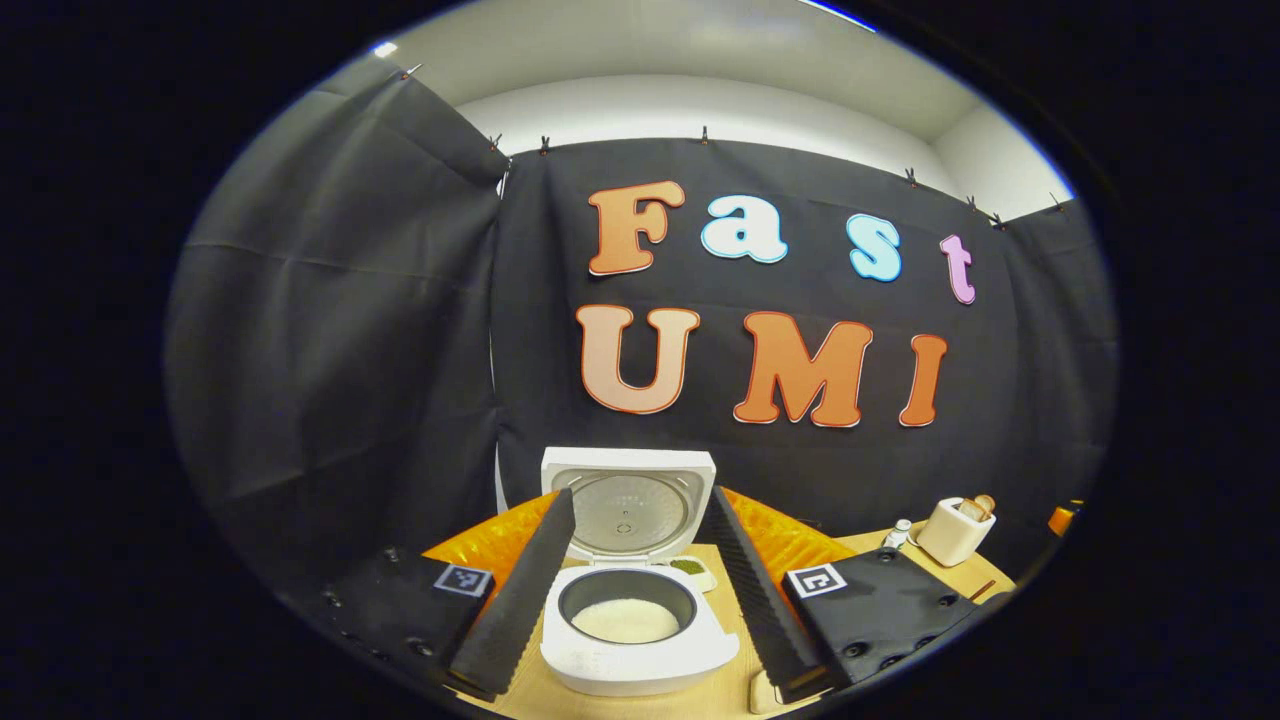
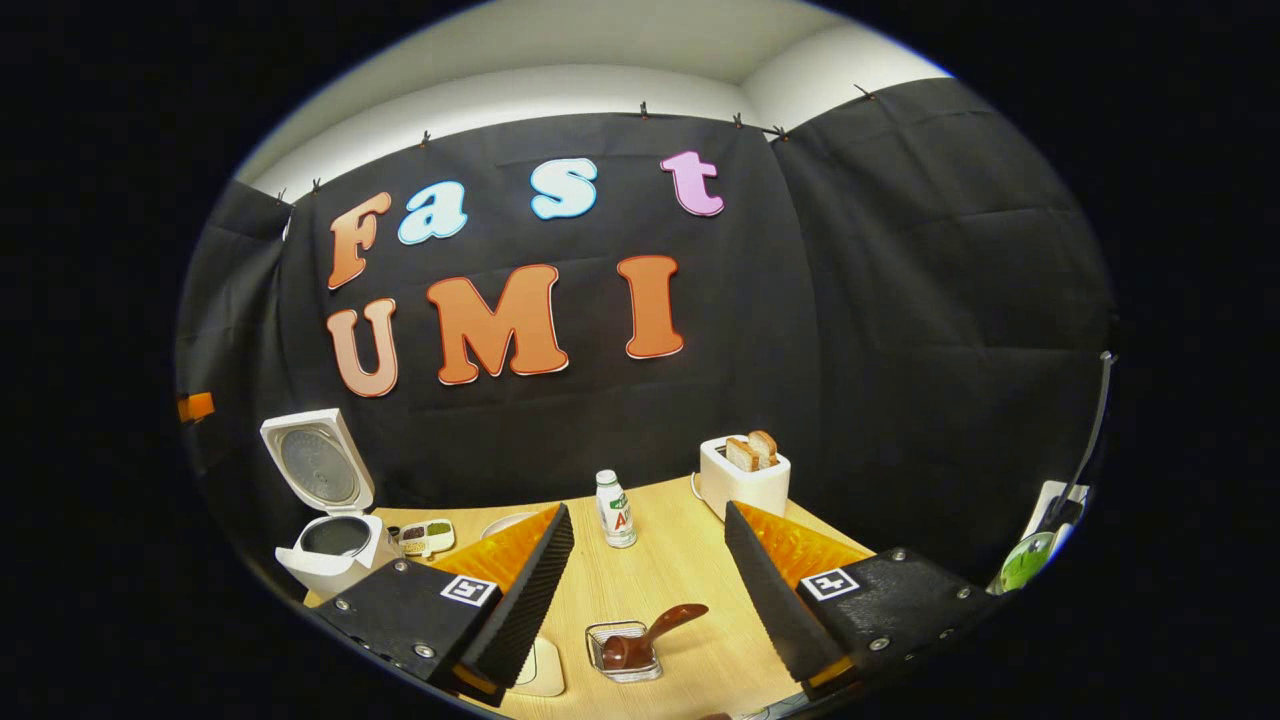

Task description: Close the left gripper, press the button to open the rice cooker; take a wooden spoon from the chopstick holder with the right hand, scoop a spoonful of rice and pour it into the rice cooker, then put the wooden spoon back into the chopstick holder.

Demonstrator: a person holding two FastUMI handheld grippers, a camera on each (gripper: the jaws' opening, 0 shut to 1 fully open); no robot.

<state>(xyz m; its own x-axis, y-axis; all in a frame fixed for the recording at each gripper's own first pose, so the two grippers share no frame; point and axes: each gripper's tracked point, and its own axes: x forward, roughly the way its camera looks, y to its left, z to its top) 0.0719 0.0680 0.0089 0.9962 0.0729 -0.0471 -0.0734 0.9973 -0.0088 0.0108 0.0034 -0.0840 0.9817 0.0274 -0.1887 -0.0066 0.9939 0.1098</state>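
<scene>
1. In the left gripper view, the left gripper (image 1: pixel 640 610) hangs over the wooden table (image 1: pixel 715 690) with its fingers spread wide and nothing between them.
2. Framed between those fingers stands the white rice cooker (image 1: pixel 640 650), its lid (image 1: pixel 628 505) raised upright at the back. The dark inner pot (image 1: pixel 627 600) holds a layer of white rice (image 1: pixel 626 620).
3. Just behind the cooker on its right side sits a small divided dish (image 1: pixel 692 570) with something green in it.
4. Farther right in the same view, a small bottle (image 1: pixel 898 533) stands beside a white toaster (image 1: pixel 954 530) with bread in its slots.
5. In the right gripper view, the right gripper (image 2: pixel 650 590) is also released, fingers wide apart and empty, above the table (image 2: pixel 680 570).
6. Nearest to it, between the fingers, a clear square holder (image 2: pixel 622 655) sits on the table with the dark wooden spoon (image 2: pixel 650 632) in it, handle leaning up and to the right.
7. Beyond that stands the small white bottle (image 2: pixel 615 510), and behind it to the right the toaster (image 2: pixel 743 480) with two slices of bread (image 2: pixel 752 450).
8. Far to the left, the open cooker (image 2: pixel 330 545) stands with the divided dish (image 2: pixel 426 537) just beside it.
</scene>
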